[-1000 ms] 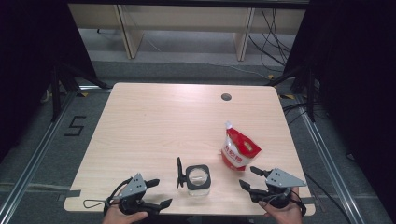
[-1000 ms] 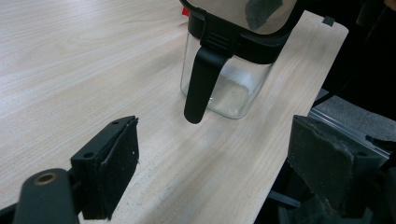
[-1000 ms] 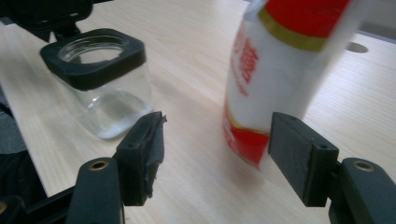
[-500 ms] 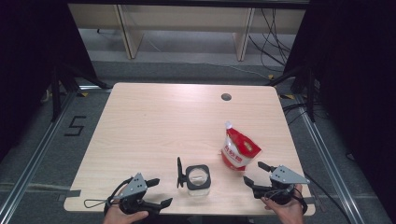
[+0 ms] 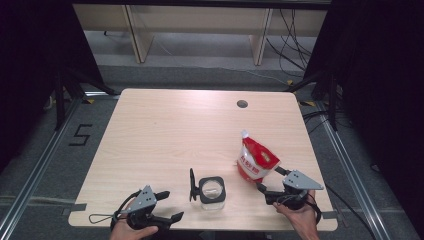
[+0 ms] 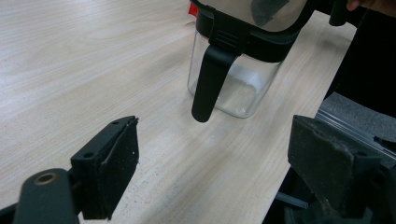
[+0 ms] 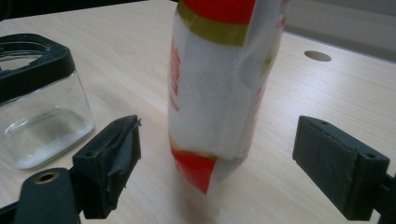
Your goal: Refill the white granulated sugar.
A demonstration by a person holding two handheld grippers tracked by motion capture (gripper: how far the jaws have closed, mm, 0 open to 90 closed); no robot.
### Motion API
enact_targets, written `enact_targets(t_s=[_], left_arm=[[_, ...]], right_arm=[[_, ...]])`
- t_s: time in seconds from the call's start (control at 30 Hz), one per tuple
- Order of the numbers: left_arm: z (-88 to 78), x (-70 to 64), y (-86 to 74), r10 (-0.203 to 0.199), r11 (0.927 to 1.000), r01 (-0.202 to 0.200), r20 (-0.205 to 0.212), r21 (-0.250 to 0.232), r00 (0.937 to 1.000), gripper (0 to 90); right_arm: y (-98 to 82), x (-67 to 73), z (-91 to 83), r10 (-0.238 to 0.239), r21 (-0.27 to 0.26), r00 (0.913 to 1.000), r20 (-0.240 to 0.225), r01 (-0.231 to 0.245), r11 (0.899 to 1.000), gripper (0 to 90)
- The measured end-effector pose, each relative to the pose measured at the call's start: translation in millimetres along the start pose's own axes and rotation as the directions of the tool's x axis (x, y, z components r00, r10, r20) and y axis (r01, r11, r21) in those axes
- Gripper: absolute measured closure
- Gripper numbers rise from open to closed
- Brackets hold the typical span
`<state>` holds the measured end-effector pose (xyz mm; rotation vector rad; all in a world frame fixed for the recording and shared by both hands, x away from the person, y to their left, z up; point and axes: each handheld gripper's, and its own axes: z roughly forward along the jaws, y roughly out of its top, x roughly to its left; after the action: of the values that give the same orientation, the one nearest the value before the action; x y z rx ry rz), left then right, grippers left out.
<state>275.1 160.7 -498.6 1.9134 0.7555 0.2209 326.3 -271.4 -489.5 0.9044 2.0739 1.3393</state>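
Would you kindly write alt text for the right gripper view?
A red and white pouch stands upright on the wooden table, just beyond the right gripper, whose black fingers are spread wide on either side without touching it. A clear jar with a black rim sits at left.

A pale wooden table (image 5: 165,135) with a rectangular top and rounded corners carries everything here. A small round hole (image 5: 242,104) sits in the top close to the far edge, right of its middle. Near the right edge, toward the near right corner, a red and white pouch (image 5: 255,159) stands upright on its base, its pointed top leaning toward the far edge. Close to the near edge, about at its middle, stands a clear glass jar (image 5: 211,190) with a black rim, a little white powder in its bottom and its black lid hanging open on the left side. Jar and pouch stand near each other, apart.
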Motion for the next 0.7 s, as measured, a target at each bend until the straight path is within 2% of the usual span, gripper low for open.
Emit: enact_targets(t_s=[0.1,0.2,0.23,0.27,0.3,0.33,0.37,0.4,0.47,0.5,0.57,0.6,0.63,0.67,0.7], left_arm=[[-0.1,1.2,0.4,0.015,0.9998,-0.015,0.003,0.010,0.9999,16.0],[-0.2,1.1,0.1,0.017,0.9997,-0.017,0.006,0.015,0.9998,15.9],[0.4,-0.7,-0.6,-0.015,0.9998,0.015,0.003,0.012,0.9999,16.0],[-0.3,0.0,-0.4,-0.001,0.9998,0.001,0.004,0.018,1.0000,15.9],[-0.1,-0.3,-0.4,-0.006,0.9999,0.006,0.004,0.015,1.0000,16.0],[0.6,-0.8,-0.5,-0.016,0.9998,0.016,0.003,0.010,0.9999,16.0],[1.1,-1.2,-0.6,-0.022,0.9997,0.022,0.003,0.006,0.9997,16.0],[0.7,-1.5,-0.6,-0.020,0.9997,0.020,-0.008,0.013,0.9998,16.0],[1.1,-0.7,-0.7,-0.016,0.9998,0.016,-0.006,0.011,0.9999,16.0],[0.0,1.1,0.0,0.014,0.9997,-0.014,-0.006,0.019,0.9999,16.0],[0.1,1.5,0.2,0.014,0.9999,-0.014,-0.003,0.009,0.9999,16.0],[-0.5,1.6,0.6,0.017,0.9998,-0.017,-0.008,0.007,0.9998,16.0],[-0.7,0.9,0.8,0.008,1.0000,-0.008,-0.013,-0.005,0.9999,16.0],[-1.6,1.6,1.3,0.012,0.9999,-0.012,-0.013,-0.006,0.9998,16.0],[-2.0,1.9,1.4,0.011,0.9999,-0.011,-0.015,-0.010,0.9998,16.1]], right_arm=[[-0.6,1.6,8.4,0.052,0.008,0.9987,0.004,-0.052,0.999,16.0],[0.4,-0.9,14.9,-0.005,-0.011,0.9999,0.016,0.005,1.000,17.3],[0.9,-1.0,17.3,-0.012,-0.023,0.9998,0.013,0.012,1.000,17.7],[1.1,1.3,18.2,0.014,-0.013,0.9999,0.003,-0.014,1.000,17.8],[1.2,1.7,20.0,0.007,-0.027,0.9998,0.019,-0.006,1.000,17.9],[1.4,5.6,19.4,0.052,0.004,0.9986,0.010,-0.052,0.999,18.1],[2.0,1.3,22.8,-0.010,-0.025,0.9999,0.009,0.010,1.000,18.3],[2.2,1.1,23.7,-0.015,-0.026,0.9997,0.017,0.015,1.000,18.8],[2.4,1.4,26.5,-0.008,-0.037,0.9999,0.007,0.008,0.999,19.6],[2.4,2.7,27.4,0.008,-0.027,1.0000,-0.006,-0.008,1.000,19.6],[2.0,1.3,29.4,0.005,-0.039,1.0000,0.003,-0.005,0.999,19.5],[1.8,1.7,29.9,0.019,-0.026,0.9998,-0.001,-0.019,0.999,19.6],[1.2,3.8,31.4,0.047,-0.039,0.9989,0.007,-0.046,0.998,19.7],[1.1,3.2,32.6,0.050,-0.031,0.9988,-0.004,-0.050,0.998,19.7],[1.0,0.0,34.2,0.025,-0.039,0.9997,-0.005,-0.025,0.999,19.8]])
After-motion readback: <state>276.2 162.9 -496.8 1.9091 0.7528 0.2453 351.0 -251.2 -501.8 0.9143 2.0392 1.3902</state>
